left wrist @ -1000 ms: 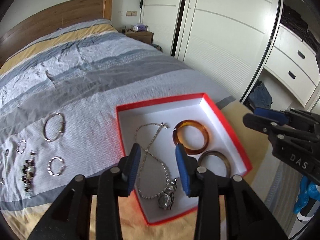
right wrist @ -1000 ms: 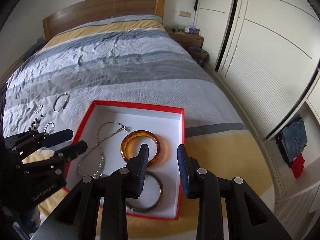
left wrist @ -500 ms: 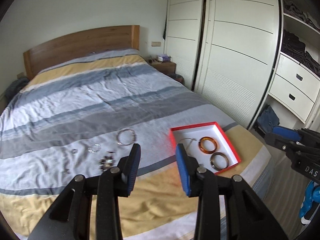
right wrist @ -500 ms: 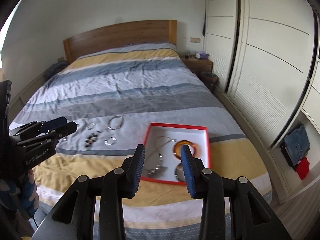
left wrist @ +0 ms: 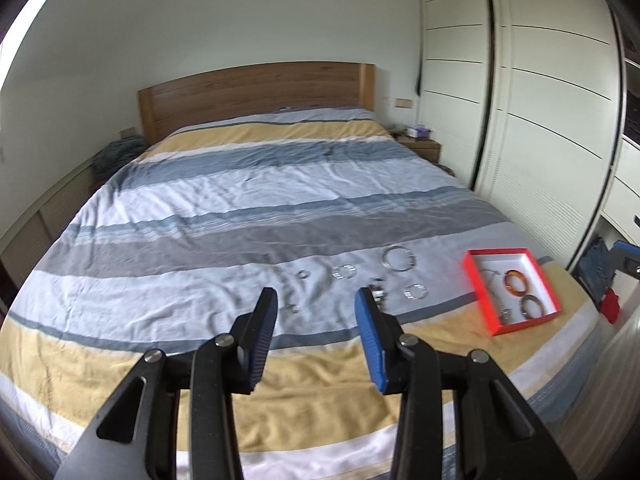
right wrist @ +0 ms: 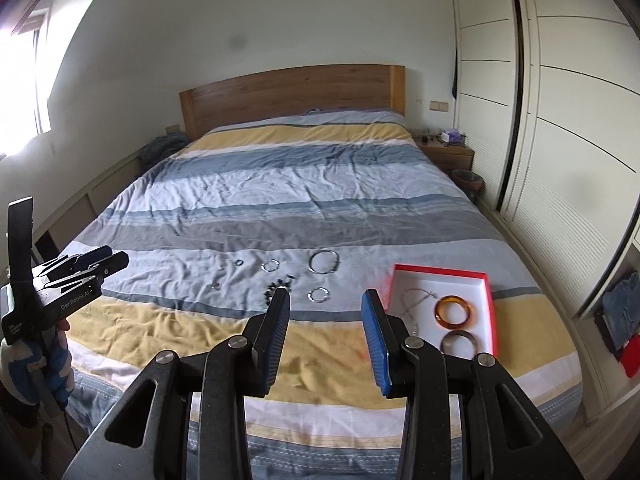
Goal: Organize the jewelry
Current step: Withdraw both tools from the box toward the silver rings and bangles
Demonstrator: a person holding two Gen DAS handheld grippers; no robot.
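A red-rimmed white box (right wrist: 440, 270) lies on the bed near its right foot corner. It holds an amber bangle (right wrist: 455, 312), a dark bangle (right wrist: 458, 342) and a silver chain (right wrist: 416, 300). Left of it, loose on the cover, are a large silver bangle (left wrist: 398, 258), a silver bracelet (left wrist: 416, 292), small rings (left wrist: 343, 271) and a dark beaded piece (left wrist: 376, 288). My left gripper (left wrist: 316, 294) hangs above the bed's foot, its jaws opening with nothing between them. My right gripper (right wrist: 326, 295) is open and empty, back from the box.
The striped bed cover (left wrist: 240, 216) runs to a wooden headboard (left wrist: 256, 96). White wardrobe doors (right wrist: 560, 140) line the right side, with a nightstand (right wrist: 444, 154) and a bin (right wrist: 466, 178) beyond. Clothes (right wrist: 618, 304) lie in an open compartment at the right. A gloved hand (right wrist: 40, 364) holds the left gripper.
Both grippers have drawn back and up from over the red box, so the whole bed now shows. The left jaws stand a little wider.
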